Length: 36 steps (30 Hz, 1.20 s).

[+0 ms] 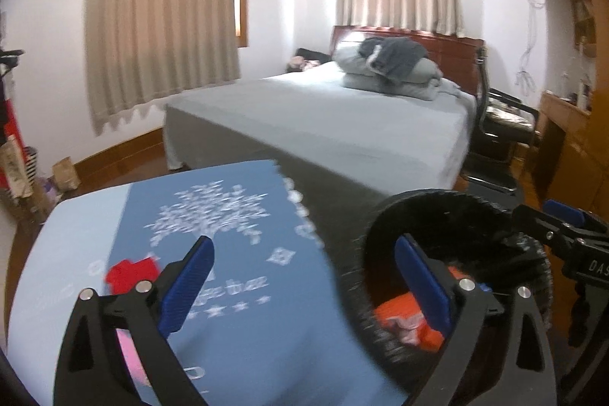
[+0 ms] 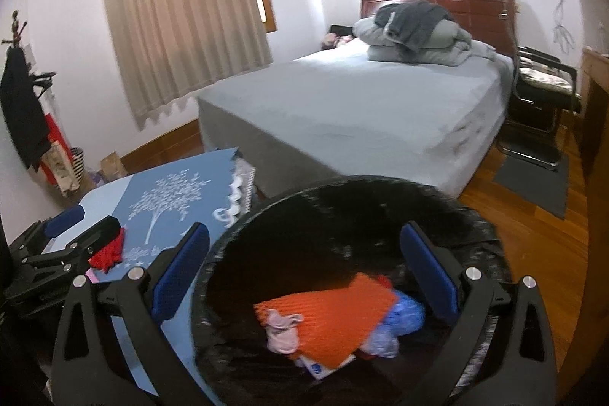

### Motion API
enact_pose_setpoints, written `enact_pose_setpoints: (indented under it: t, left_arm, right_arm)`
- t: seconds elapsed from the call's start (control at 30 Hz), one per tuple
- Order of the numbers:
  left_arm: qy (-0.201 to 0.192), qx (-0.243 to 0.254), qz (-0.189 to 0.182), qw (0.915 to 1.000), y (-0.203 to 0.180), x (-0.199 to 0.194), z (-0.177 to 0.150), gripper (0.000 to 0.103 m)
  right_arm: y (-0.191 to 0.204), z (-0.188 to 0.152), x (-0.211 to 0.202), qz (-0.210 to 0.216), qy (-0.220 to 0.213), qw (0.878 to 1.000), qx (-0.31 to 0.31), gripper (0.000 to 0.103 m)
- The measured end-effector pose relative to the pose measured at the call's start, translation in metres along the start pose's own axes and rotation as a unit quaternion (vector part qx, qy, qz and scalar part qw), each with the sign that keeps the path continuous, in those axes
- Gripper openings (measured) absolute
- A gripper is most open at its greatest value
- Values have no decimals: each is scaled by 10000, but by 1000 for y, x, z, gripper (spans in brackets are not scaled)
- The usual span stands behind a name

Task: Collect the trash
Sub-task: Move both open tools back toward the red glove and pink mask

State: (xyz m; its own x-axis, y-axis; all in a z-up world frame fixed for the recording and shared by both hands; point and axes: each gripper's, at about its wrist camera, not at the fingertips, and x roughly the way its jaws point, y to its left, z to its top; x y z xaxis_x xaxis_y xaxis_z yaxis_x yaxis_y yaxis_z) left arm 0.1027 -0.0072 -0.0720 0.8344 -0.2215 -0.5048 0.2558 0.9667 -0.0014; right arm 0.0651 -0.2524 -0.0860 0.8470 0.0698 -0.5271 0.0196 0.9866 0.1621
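Bedroom, curtains drawn: a round table under a blue cloth printed with a white tree (image 1: pixel 213 215) stands at the foot of a grey-sheeted bed (image 1: pixel 342 124), and at its edge, toward 4 o'clock in the left wrist view, sits a round black trash bin (image 2: pixel 342 208).

Inside the bin lie an orange ribbed foam sheet (image 2: pixel 335 318), a small crumpled pink scrap (image 2: pixel 281 330) resting on the sheet's 8 o'clock corner, and a crumpled blue plastic wrapper (image 2: pixel 407 314) tucked against the sheet at 3 o'clock. A white card with blue print peeks from under the orange sheet at 6 o'clock.

The right gripper (image 2: pixel 304 276) hangs over the bin mouth with its blue-padded fingers spread wide, one finger outside the rim at 9 o'clock, the other within it at 3 o'clock, holding nothing.

The left gripper (image 1: pixel 304 288) is likewise spread, over the tablecloth beside the bin. In the right wrist view its upper finger lies against a crumpled red scrap of trash (image 2: pixel 108 252) on the cloth; whether it grips the scrap cannot be told. A pink item shows on the cloth just behind that gripper's left finger.

Folded grey bedding (image 1: pixel 392 71) is piled at the wooden headboard, at 1 o'clock, with a black-framed chair (image 2: pixel 540 94) beside the bed at 3 o'clock.
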Motion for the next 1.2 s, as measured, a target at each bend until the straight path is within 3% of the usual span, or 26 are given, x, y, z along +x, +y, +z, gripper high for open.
enact_pose_setpoints:
  t: [0.27,0.6,0.93,1.13,1.2]
  left_arm:
    - [133,-289,752,9967,66,-10,-24,94]
    - [535,-654,1520,9848,137,-4,-65,94]
    - [1037,-1017,1601,9764,163,18,-97,86]
    - [1348,-1090,1515,9731,165,33,-106,78]
    - [1460,-1116,1473,9719,165,37,-106,69]
  right_arm:
    - [60,-3,23,511,57,9980,-357,98]
    - [122,-17,54,1048,310,9916,-688,98]
    - [146,-31,76,1193,556,9875,-865,98]
    - [150,-35,82,1209,657,9862,-920,98]
    - [151,-36,83,1205,682,9861,-915,98]
